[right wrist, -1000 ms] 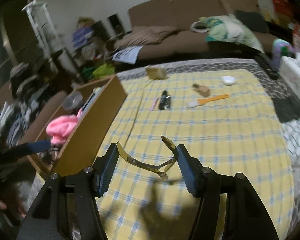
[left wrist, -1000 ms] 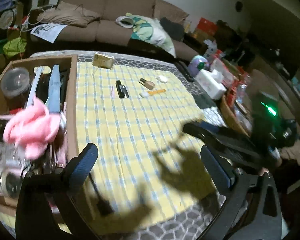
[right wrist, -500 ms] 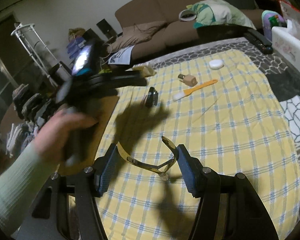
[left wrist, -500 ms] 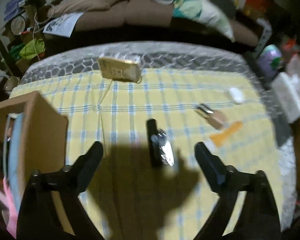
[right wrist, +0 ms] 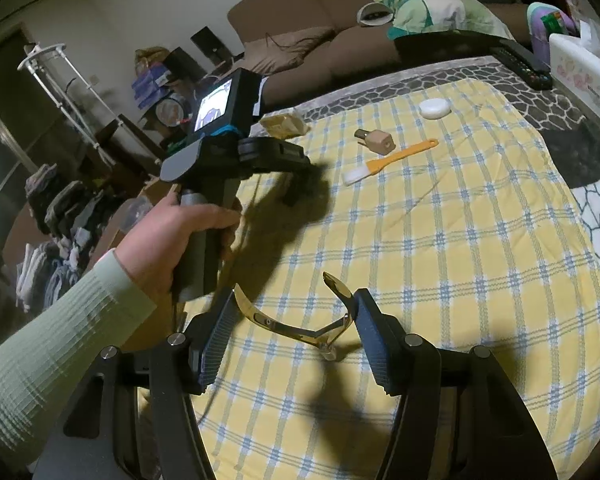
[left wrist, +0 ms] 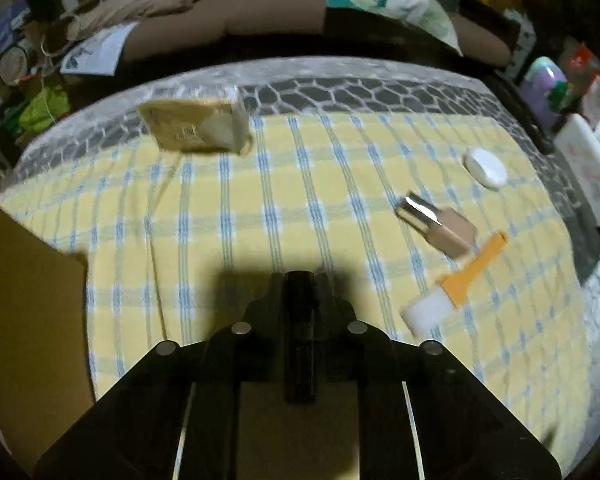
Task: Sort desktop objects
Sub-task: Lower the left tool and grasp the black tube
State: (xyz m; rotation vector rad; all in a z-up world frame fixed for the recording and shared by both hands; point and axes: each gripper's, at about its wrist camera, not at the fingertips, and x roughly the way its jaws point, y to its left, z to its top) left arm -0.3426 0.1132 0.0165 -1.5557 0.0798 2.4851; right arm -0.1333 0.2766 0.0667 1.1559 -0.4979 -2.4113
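Observation:
My left gripper (left wrist: 299, 292) is shut on a black tube (left wrist: 299, 332) and holds it over the yellow checked cloth (left wrist: 300, 200); it also shows in the right wrist view (right wrist: 300, 184). My right gripper (right wrist: 296, 320) is shut on gold-framed glasses (right wrist: 300, 324) above the cloth's near part. A tan bottle with a metal cap (left wrist: 436, 224), an orange-handled brush (left wrist: 456, 284) and a white round case (left wrist: 485, 168) lie on the cloth at the right.
A cardboard box (left wrist: 24, 300) stands at the left edge. A tan wrapped packet (left wrist: 196, 124) lies at the cloth's far edge. A white tissue box (right wrist: 584, 68) and a remote (right wrist: 524, 60) sit at the far right. A brown sofa (left wrist: 240, 4) stands behind.
My left gripper came from the box to the cloth's middle, dropped over the black tube and shut on it. My right gripper kept the glasses and stayed nearly still.

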